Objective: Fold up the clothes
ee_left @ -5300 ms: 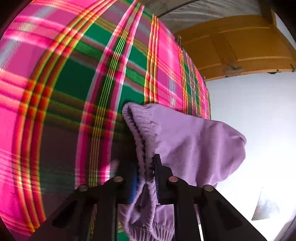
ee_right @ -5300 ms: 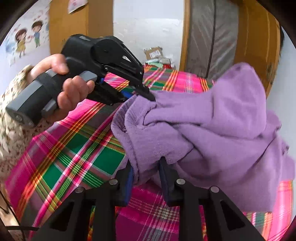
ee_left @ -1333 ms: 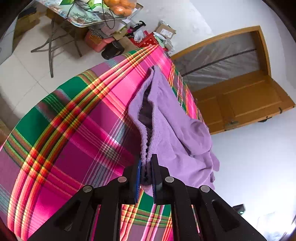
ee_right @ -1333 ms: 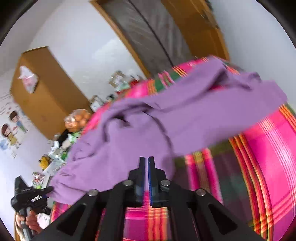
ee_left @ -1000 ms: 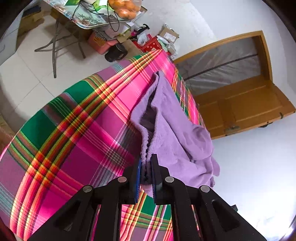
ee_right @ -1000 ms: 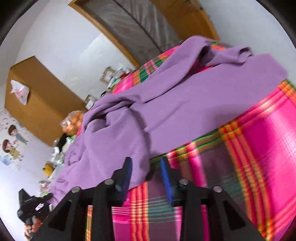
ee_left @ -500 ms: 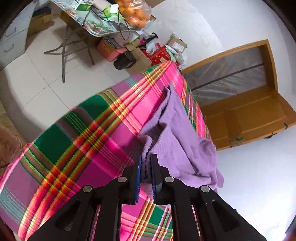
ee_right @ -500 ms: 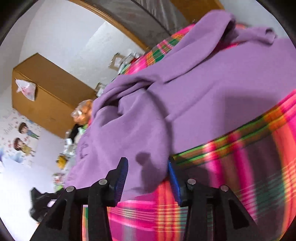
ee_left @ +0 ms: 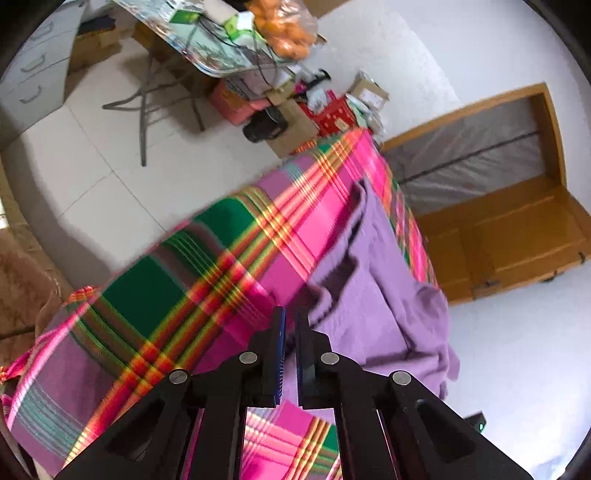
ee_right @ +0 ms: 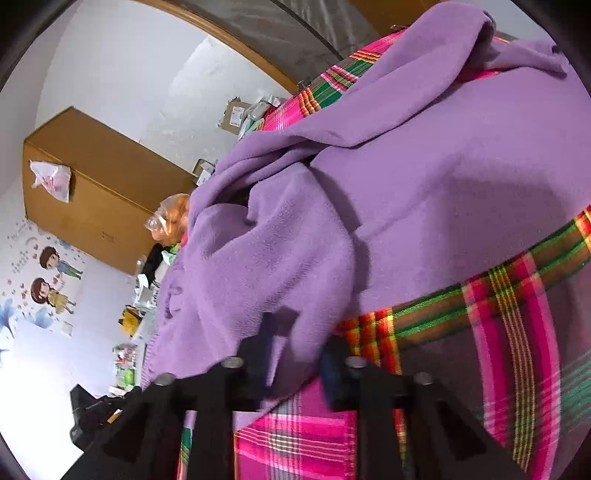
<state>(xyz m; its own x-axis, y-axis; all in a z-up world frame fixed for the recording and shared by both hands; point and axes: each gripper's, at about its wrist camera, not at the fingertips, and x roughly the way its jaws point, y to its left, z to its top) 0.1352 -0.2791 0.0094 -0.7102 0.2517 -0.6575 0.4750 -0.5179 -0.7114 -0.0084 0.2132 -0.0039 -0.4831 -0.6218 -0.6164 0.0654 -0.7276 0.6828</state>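
A purple fleece garment (ee_left: 369, 302) lies spread on a bed with a pink and green plaid cover (ee_left: 166, 302). In the left wrist view my left gripper (ee_left: 290, 321) sits at the garment's near edge. Its jaws stand almost together with a strip of lilac cloth showing in the narrow gap. In the right wrist view the garment (ee_right: 424, 184) fills most of the frame over the plaid cover (ee_right: 517, 332). My right gripper (ee_right: 295, 343) is open and blurred, with a thick fold of the garment bulging just beyond its fingers.
Past the bed's left edge is tiled floor (ee_left: 92, 184) with a folding table (ee_left: 207, 55) holding a bag of oranges (ee_left: 284, 26), and boxes (ee_left: 295, 122). A wooden door (ee_left: 517, 240) stands at the bed's far end. A wooden cabinet (ee_right: 92, 192) stands against the wall.
My right gripper went from shut to open and moved closer to the garment's fold. My left gripper drew back with the garment's edge, so more floor shows.
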